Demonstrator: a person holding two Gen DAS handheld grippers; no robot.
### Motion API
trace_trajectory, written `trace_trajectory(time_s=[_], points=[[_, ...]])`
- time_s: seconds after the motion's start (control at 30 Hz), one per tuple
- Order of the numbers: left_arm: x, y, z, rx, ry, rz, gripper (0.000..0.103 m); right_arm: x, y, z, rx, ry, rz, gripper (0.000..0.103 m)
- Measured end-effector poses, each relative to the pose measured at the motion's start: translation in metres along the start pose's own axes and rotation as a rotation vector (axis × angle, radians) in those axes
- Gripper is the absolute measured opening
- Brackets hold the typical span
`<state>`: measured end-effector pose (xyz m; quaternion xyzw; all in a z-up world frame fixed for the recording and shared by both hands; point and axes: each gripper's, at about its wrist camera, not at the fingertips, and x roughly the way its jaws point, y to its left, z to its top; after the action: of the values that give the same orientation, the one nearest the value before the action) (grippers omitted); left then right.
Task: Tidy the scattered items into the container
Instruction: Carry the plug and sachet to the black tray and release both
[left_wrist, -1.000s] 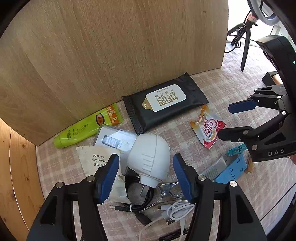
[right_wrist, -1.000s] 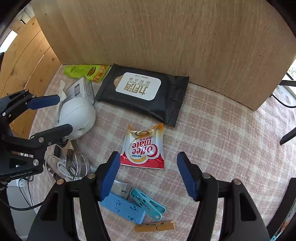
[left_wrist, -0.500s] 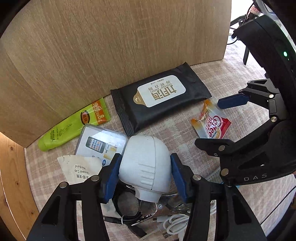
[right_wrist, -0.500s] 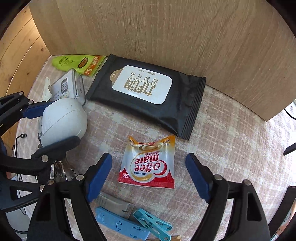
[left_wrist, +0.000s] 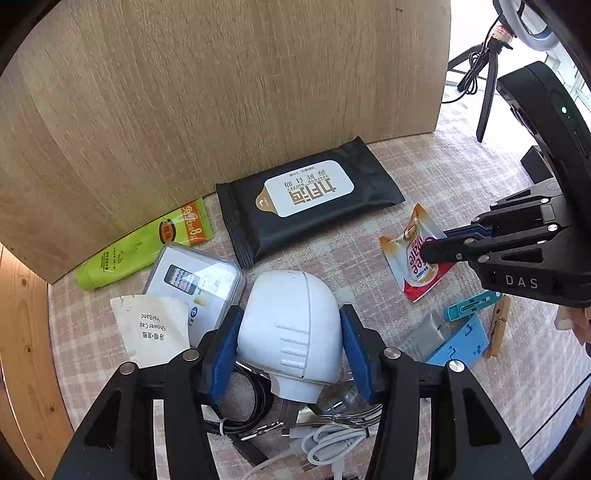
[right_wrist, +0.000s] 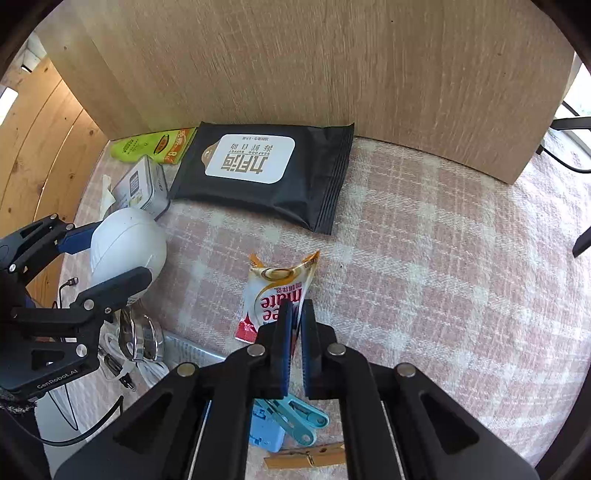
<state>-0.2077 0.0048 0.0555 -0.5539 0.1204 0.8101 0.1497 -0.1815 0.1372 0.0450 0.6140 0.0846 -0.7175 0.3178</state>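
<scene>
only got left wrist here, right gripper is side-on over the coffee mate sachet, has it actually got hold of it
observer: yes. The right gripper has its jaws shut on the sachet, pinching the red lower end, and the packet is bunched up between them.
operator: how does my left grip look from that side
observer: the left gripper has one finger on each side of the white charger, and the charger's rounded end sticks out past the fingertips.
operator: whats below the right gripper, its blocking me
observer: a teal clothespin lies over a blue plastic piece. A wooden clothespin lies apart from them, nearer the camera.
</scene>
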Motion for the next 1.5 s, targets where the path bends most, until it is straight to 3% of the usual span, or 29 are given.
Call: trace_trajectory(time_s=[0.2,0.3,0.37,0.5,0.87,1.03,1.1,1.13,1.17,1.2,1.23,1.27,1.37,1.5], points=[[-0.022,-0.004,-0.004,-0.011,-0.054,-0.008,0.050,-0.047,-0.005,-0.006,0.018,-0.102,0.041,0.002],[-0.038,-0.018,0.004,-0.009,-0.084,-0.024,0.050,-0.081,-0.026,-0.051,0.040,-0.165,0.065,0.002],[-0.052,-0.030,0.010,0.011,-0.107,-0.037,0.050,-0.100,-0.031,-0.062,0.054,-0.207,0.065,0.002],[-0.082,-0.077,0.030,0.083,-0.168,-0.085,0.050,-0.132,-0.063,-0.101,0.124,-0.284,0.076,0.002],[-0.099,-0.265,0.068,0.319,-0.218,-0.346,0.050,-0.255,-0.233,-0.262,0.486,-0.440,-0.150,0.002],[-0.101,-0.364,0.078,0.422,-0.201,-0.446,0.050,-0.299,-0.294,-0.314,0.625,-0.487,-0.262,0.002],[-0.105,-0.397,0.081,0.448,-0.205,-0.466,0.050,-0.305,-0.311,-0.323,0.651,-0.484,-0.270,0.002],[-0.106,-0.413,0.084,0.456,-0.205,-0.461,0.051,-0.307,-0.317,-0.326,0.656,-0.471,-0.272,0.004],[-0.107,-0.426,0.086,0.463,-0.195,-0.455,0.052,-0.309,-0.322,-0.330,0.677,-0.459,-0.296,0.017],[-0.106,-0.436,0.089,0.466,-0.183,-0.444,0.054,-0.312,-0.327,-0.333,0.711,-0.444,-0.336,0.030],[-0.106,-0.443,0.092,0.463,-0.183,-0.433,0.056,-0.316,-0.329,-0.337,0.745,-0.447,-0.371,0.061],[-0.108,-0.445,0.093,0.455,-0.193,-0.428,0.056,-0.320,-0.329,-0.340,0.754,-0.479,-0.386,0.070],[-0.111,-0.437,0.095,0.435,-0.209,-0.434,0.056,-0.331,-0.326,-0.347,0.756,-0.540,-0.384,0.070],[-0.108,-0.409,0.094,0.397,-0.220,-0.398,0.054,-0.329,-0.319,-0.338,0.727,-0.545,-0.355,0.070]])
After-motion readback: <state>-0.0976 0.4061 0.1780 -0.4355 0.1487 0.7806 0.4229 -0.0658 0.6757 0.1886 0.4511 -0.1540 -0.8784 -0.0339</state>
